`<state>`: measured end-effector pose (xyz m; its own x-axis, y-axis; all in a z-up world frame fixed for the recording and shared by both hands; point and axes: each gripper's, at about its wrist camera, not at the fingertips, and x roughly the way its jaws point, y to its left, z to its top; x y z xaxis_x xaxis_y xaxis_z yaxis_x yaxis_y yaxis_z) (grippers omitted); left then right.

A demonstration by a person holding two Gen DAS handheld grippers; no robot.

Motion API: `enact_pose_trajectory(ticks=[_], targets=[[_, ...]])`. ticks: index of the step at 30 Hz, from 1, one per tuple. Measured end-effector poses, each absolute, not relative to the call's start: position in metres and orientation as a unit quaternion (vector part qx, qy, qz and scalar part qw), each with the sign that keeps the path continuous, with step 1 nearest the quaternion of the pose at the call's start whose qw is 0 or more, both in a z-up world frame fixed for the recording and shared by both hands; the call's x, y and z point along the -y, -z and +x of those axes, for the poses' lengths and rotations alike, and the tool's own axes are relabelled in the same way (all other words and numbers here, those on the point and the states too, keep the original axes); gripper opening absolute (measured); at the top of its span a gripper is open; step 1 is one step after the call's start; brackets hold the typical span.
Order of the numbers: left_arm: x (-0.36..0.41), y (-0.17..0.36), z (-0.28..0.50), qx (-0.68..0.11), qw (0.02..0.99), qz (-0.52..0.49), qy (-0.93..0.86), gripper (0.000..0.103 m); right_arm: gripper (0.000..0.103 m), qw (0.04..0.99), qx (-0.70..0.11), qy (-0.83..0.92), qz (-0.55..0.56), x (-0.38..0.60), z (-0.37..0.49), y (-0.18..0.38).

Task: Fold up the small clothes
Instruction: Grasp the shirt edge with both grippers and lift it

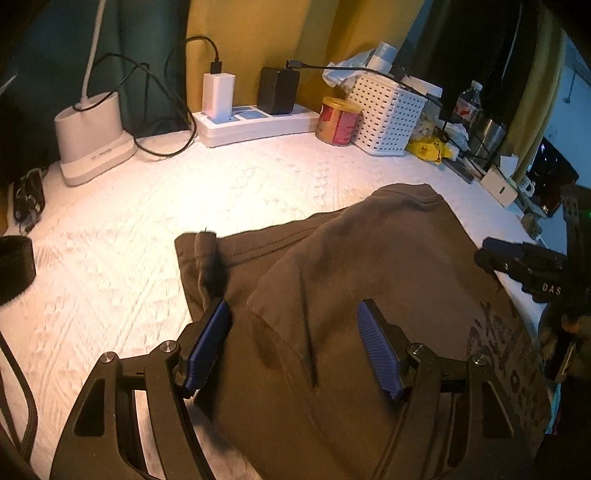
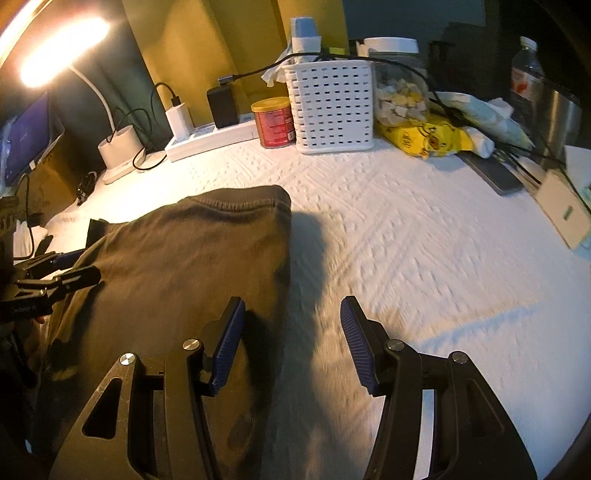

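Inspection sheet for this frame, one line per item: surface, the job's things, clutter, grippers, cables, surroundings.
Surface: white textured cover, lamp-lit.
Job's things: brown garment, partly folded, lying flat with a printed patch near one edge.
Clutter: white basket, red can, yellow packet, water bottle, all along the back edge.
Grippers: left gripper open above the garment; right gripper open over the garment's edge; neither grips cloth.
Cables: black leads run to chargers on the power strip.
Surroundings: yellow curtain, desk lamp.

Garment [image 1: 369, 266]: near end cut off by lower frame edge.
Print [image 1: 506, 350]: illegible.
Desk cover [image 2: 424, 258]: blurred beside the jaws.
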<state>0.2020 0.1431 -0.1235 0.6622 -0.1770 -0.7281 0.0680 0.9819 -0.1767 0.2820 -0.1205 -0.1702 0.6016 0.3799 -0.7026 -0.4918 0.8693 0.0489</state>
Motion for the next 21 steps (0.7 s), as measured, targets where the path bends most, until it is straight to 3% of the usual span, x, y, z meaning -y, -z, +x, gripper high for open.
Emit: enact_pose_trajectory(ticks=[11, 12, 13, 15, 17, 18, 21], targets=[[-0.138, 0.124, 0.215, -0.408, 0.907, -0.051, 0.085, 0.069, 0.057, 0.877, -0.375, -0.287, -0.083, 0.09, 0.313, 0.175], [-0.135, 0.124, 0.215, -0.409, 0.907, -0.044, 0.092, 0.056, 0.058, 0.874, -0.375, -0.293, -0.094, 0.085, 0.314, 0.175], [-0.131, 0.124, 0.215, -0.41, 0.907, -0.034, 0.092, 0.049, 0.058, 0.873, -0.373, -0.294, -0.105, 0.081, 0.314, 0.175], [-0.128, 0.124, 0.215, -0.412, 0.907, -0.022, 0.087, 0.046, 0.058, 0.871, -0.371, -0.299, -0.119, 0.072, 0.313, 0.177], [-0.13, 0.124, 0.215, -0.411, 0.907, -0.026, 0.087, 0.033, 0.058, 0.871, -0.367, -0.299, -0.133, 0.063, 0.31, 0.178], [-0.131, 0.125, 0.215, -0.412, 0.906, -0.032, 0.093, 0.024, 0.055, 0.869, -0.366, -0.303, -0.136, 0.061, 0.309, 0.179], [-0.13, 0.125, 0.216, -0.413, 0.905, -0.034, 0.101, 0.018, 0.034, 0.864, -0.365, -0.32, -0.137, 0.059, 0.307, 0.179]])
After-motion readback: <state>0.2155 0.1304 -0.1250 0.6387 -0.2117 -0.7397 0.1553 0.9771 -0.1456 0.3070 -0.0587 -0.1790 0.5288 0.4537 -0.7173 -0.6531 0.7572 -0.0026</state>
